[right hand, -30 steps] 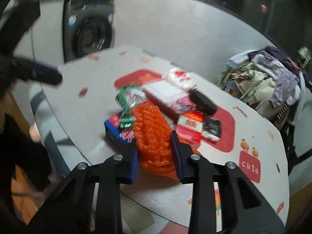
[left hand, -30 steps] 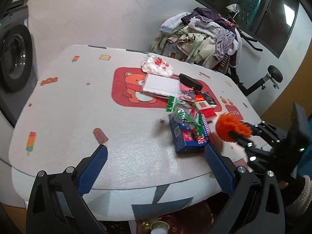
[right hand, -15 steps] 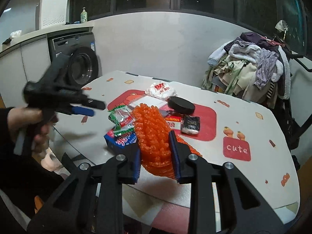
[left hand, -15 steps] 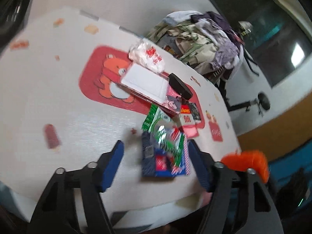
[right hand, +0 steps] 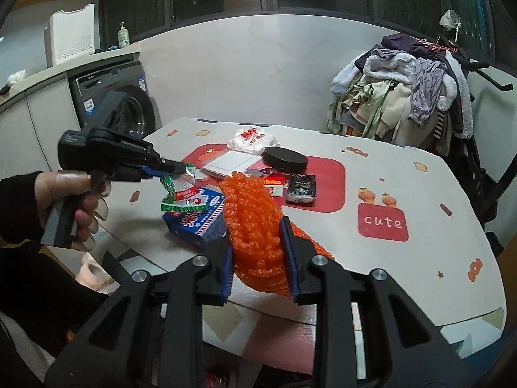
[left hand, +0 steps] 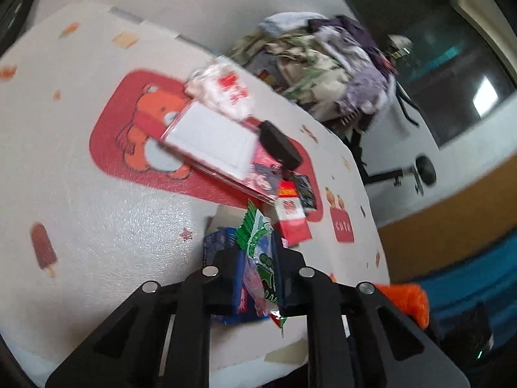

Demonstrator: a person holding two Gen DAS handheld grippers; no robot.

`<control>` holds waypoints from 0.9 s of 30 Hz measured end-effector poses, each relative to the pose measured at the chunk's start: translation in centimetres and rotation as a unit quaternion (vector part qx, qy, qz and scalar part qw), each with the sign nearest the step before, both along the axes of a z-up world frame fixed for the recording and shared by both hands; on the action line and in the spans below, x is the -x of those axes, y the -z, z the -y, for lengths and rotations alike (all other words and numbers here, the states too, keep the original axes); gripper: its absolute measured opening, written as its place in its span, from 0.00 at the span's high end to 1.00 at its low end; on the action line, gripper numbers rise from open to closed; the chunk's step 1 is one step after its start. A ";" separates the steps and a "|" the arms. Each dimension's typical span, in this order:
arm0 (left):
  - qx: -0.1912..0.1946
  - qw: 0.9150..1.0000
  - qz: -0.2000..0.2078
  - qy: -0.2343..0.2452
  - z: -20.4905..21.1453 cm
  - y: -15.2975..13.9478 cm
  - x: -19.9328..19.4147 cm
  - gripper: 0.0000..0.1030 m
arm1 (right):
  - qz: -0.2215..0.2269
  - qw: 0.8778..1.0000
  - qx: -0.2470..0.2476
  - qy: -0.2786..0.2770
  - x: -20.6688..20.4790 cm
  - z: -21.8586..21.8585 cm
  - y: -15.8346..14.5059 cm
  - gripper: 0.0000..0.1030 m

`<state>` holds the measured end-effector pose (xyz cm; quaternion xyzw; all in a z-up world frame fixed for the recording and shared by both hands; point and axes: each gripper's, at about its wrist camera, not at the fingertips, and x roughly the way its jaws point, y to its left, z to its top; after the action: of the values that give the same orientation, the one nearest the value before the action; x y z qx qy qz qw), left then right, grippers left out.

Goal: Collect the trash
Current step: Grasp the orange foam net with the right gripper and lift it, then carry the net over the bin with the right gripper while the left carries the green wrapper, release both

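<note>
Green wrapper (left hand: 257, 260): near-left table (left hand: 97, 213) edge, atop blue box (right hand: 197, 218).
Left gripper (left hand: 258, 278): jaws closing on the wrapper; pinch only film, lift clear of box.
Right gripper (right hand: 258, 252): clenched on orange mesh (right hand: 255, 226); hold steady.

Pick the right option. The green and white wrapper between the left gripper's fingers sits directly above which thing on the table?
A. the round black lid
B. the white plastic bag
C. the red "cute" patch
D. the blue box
D: in the right wrist view the green and white wrapper, between the closing jaws of the left gripper, hangs just over the blue box on the table.
</note>
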<state>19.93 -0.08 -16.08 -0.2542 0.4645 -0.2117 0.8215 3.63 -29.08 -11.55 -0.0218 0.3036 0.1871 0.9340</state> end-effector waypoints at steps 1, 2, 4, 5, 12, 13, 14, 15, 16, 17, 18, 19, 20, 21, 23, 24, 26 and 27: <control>-0.009 1.000 0.013 0.012 0.2 -0.8 0.5 0.86 | 0.000 1.000 -0.001 -0.002 0.0 -0.2 -0.1 0.72; -0.016 0.999 0.025 0.022 0.3 -1.7 1.0 0.86 | 0.000 1.000 -0.002 -0.006 0.1 -0.4 -0.1 0.72; -0.032 0.997 0.054 0.043 0.5 -3.4 2.6 0.86 | -0.001 1.000 -0.006 -0.015 0.3 -0.9 -0.3 0.72; -0.041 0.996 0.066 0.053 0.7 -4.1 3.2 0.86 | -0.003 1.000 -0.008 -0.020 0.5 -1.3 -0.4 0.72; -0.094 0.982 0.130 0.095 0.2 -6.2 10.1 0.86 | -0.039 0.995 -0.023 -0.093 2.2 -4.6 0.2 0.72; -0.091 0.983 0.128 0.092 -0.3 -6.0 11.0 0.86 | -0.049 0.993 -0.027 -0.105 2.4 -5.0 0.4 0.72; -0.090 0.984 0.126 0.088 -0.9 -5.7 12.1 0.86 | -0.063 0.990 -0.030 -0.119 2.9 -5.7 0.9 0.72; -0.090 0.984 0.125 0.086 -1.2 -5.6 12.6 0.86 | -0.069 0.989 -0.030 -0.127 3.2 -6.2 1.1 0.72; -0.090 0.984 0.125 0.085 -1.6 -5.4 13.4 0.86 | -0.076 0.987 -0.030 -0.137 3.5 -6.6 1.4 0.72; -0.090 0.985 0.125 0.084 -2.1 -5.1 14.2 0.86 | -0.086 0.985 -0.033 -0.146 3.8 -7.1 1.8 0.72; -0.089 0.985 0.124 0.083 -2.4 -4.9 14.7 0.86 | -0.094 0.983 -0.037 -0.152 4.1 -7.4 2.3 0.72; -0.087 0.985 0.122 0.081 -2.7 -4.6 15.4 0.86 | -0.102 0.981 -0.041 -0.157 4.4 -7.7 2.6 0.72; -0.086 0.986 0.118 0.079 -3.1 -4.3 15.9 0.86 | -0.112 0.979 -0.046 -0.161 4.7 -8.1 3.1 0.72; -0.086 0.987 0.115 0.077 -3.4 -4.0 16.3 0.86 | -0.121 0.978 -0.049 -0.165 4.9 -8.4 3.6 0.72; -0.084 0.988 0.106 0.071 -4.1 -3.4 17.1 0.86 | -0.142 0.974 -0.054 -0.170 5.4 -9.0 4.7 0.72; -0.082 0.989 0.102 0.068 -4.4 -3.1 17.4 0.86 | -0.149 0.972 -0.055 -0.171 5.5 -9.0 5.0 0.72; -0.080 0.990 0.099 0.065 -4.7 -2.7 18.0 0.86 | -0.169 0.969 -0.058 -0.169 5.6 -9.1 6.1 0.72; -0.080 0.990 0.098 0.064 -4.8 -2.6 18.2 0.86 | -0.176 0.968 -0.059 -0.168 5.6 -9.2 6.4 0.72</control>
<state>1.70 4.71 -13.48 -0.1355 0.4123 -0.2505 0.8654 -1.95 -19.91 -17.99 0.0159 0.4439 0.3593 0.8207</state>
